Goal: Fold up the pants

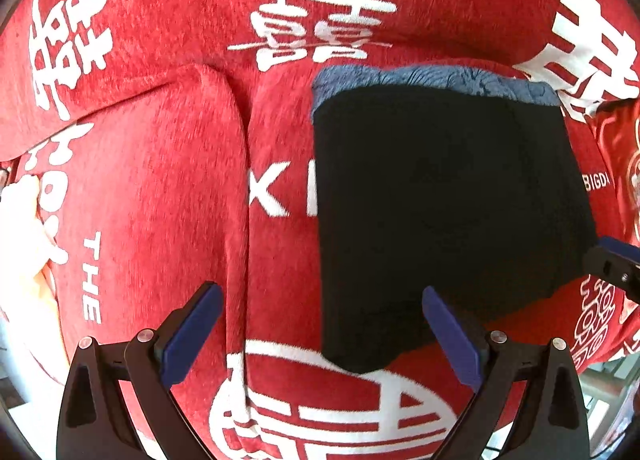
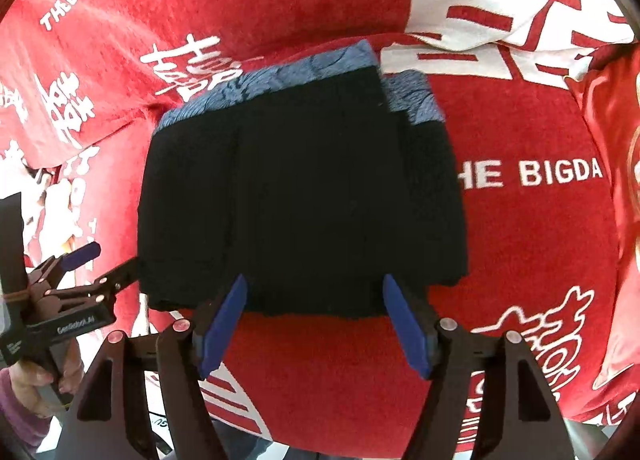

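Observation:
Black pants (image 1: 440, 199) lie folded into a squarish bundle on a red cushion cover (image 1: 160, 199), their blue-grey waistband (image 1: 432, 77) at the far edge. My left gripper (image 1: 320, 292) hovers open above the bundle's near left corner, nothing between its blue pads (image 1: 192, 332). In the right wrist view the same pants (image 2: 300, 187) fill the middle, waistband (image 2: 280, 71) on top. My right gripper (image 2: 314, 282) stands open over their near edge, pads apart from the cloth. The left gripper (image 2: 116, 256) shows at the pants' left side.
The red cover with white lettering (image 2: 532, 171) spreads all round. A seam between two cushions (image 1: 244, 179) runs left of the pants. A shiny red pillow (image 2: 612, 119) sits at the right. A person's hand (image 2: 36, 380) holds the left gripper's handle.

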`<state>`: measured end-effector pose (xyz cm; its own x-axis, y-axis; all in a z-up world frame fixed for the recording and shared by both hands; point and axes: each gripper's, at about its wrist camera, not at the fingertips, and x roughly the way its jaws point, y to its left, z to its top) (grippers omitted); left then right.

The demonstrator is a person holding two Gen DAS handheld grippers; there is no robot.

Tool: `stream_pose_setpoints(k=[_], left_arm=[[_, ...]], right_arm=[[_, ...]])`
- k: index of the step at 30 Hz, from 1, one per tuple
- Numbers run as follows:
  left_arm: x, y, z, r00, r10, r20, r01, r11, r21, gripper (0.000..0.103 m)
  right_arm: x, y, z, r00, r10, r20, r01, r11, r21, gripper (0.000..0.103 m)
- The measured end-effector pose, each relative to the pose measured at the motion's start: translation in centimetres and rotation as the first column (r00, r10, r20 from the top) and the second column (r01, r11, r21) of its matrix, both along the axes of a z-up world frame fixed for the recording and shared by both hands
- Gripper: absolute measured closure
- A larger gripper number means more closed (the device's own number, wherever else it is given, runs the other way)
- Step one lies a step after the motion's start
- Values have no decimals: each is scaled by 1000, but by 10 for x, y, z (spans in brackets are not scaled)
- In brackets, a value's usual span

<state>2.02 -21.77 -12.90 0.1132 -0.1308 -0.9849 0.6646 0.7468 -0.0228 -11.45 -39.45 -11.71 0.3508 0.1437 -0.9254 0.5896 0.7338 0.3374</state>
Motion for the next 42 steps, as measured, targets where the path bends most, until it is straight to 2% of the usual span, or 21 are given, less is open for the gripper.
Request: stream_pose_setpoints(k=[2, 16, 25, 35, 42], left_arm=[[1, -6, 2, 1000, 8, 3, -8, 1000, 3, 3], [8, -30, -2, 997, 79, 3, -79, 996, 42, 3], [3, -48, -12, 998, 54, -17, -53, 997, 57, 3], [4, -60, -14, 999, 43, -3, -42, 995, 93, 2], [10, -61, -15, 999, 32, -9, -31, 996, 79, 2]], right_arm=[[-5, -7, 0, 1000, -8, 2, 8, 1000, 5, 24], [-12, -62, -22, 999, -39, 0, 39, 995, 97, 24], [-16, -80, -30, 999, -29, 31, 25, 993, 116, 21], [-23, -98, -32, 995, -47, 90, 34, 989, 145, 17], [-24, -111, -37, 993, -55, 107, 36, 984, 173, 17]])
